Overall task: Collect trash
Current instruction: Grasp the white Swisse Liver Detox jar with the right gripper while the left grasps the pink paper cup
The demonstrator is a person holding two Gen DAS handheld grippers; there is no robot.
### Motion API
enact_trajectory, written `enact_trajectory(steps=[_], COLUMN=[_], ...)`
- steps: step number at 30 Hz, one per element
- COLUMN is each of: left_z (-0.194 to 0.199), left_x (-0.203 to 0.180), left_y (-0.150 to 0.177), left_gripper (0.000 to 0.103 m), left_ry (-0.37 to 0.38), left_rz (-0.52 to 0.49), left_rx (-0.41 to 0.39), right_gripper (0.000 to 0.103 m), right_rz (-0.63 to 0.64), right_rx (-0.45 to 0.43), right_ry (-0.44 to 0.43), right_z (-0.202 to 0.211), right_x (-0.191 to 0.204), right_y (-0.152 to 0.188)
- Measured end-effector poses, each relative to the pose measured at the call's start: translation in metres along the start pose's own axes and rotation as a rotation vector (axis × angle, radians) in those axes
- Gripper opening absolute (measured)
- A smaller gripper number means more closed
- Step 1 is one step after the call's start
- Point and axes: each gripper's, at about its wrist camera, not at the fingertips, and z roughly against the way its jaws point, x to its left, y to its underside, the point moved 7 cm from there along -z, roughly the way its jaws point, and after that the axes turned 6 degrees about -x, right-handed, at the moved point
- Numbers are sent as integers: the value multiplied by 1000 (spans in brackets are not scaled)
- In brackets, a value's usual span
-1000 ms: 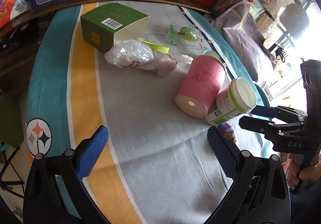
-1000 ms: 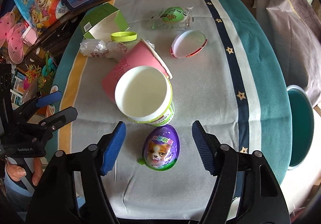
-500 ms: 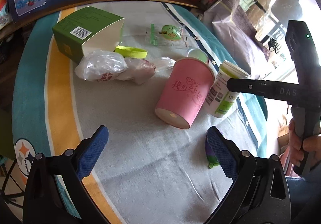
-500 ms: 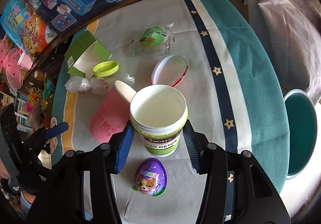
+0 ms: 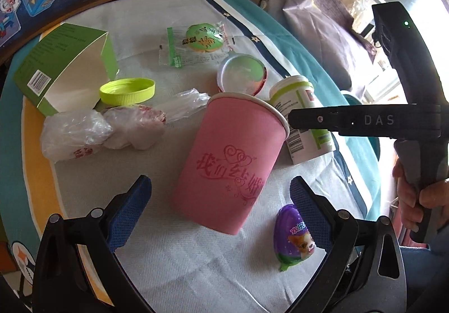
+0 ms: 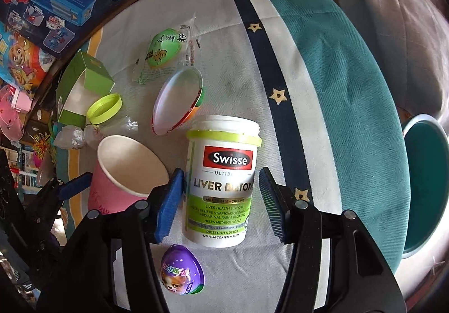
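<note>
From my right wrist camera, the right claw [image 6: 221, 200] straddles the white supplement bottle [image 6: 221, 184], which stands upright with no lid on the cloth-covered worktop [image 6: 235, 60]. The left blue pad looks to be touching or just grazing the bottle's side; the right pad stands clear of it with a visible gap. The jaws are opening, about half spread, with the bottle between them but not clamped. At 6 o'clock from the bottle, just below it, lies the purple toy egg [image 6: 182, 271]. At 9 o'clock stands the pink paper cup [image 6: 123, 172], just beside the bottle, its open mouth tipped toward me. At 11 o'clock lies the clear round lid [image 6: 176, 99], and beyond it the green snack packet [image 6: 165, 49]. Toward 10 o'clock I see the yellow-green cap [image 6: 103, 109] beside the open green carton [image 6: 81, 91].

From the left wrist camera, the left claw [image 5: 221, 212] is spread wide and grips nothing. The pink paper cup [image 5: 230, 164] sits between its blue fingers [image 5: 126, 214], clear of both. The purple toy egg [image 5: 294, 237] lies just inside the right finger. At 10 o'clock from the cup lies the crumpled plastic bag [image 5: 92, 133]. At 2 o'clock the right claw's black arm crosses in front of the white supplement bottle [image 5: 294, 105], with a hand [image 5: 415, 200] on its handle.
</note>
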Motion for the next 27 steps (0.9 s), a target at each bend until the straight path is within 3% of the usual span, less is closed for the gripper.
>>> enact_trajectory(steps=[9, 12, 21, 27], left_z=[-21, -22, 10, 22], left_x=[-13, -17, -31, -61], left_y=[-5, -5, -13, -25], left_gripper=[98, 68, 66, 67], left_ry=[-10, -30, -37, -18], left_rz=[-43, -56, 9, -11], left_rx=[27, 11, -77, -92], right_gripper=[50, 50, 50, 50], right_rz=[24, -12, -109, -143], right_rx=[-1, -21, -66, -101], right_ry=[-26, -41, -92, -101], right_z=[-1, 10, 41, 61], right_x=[-5, -17, -55, -78], right_y=[5, 7, 23, 29])
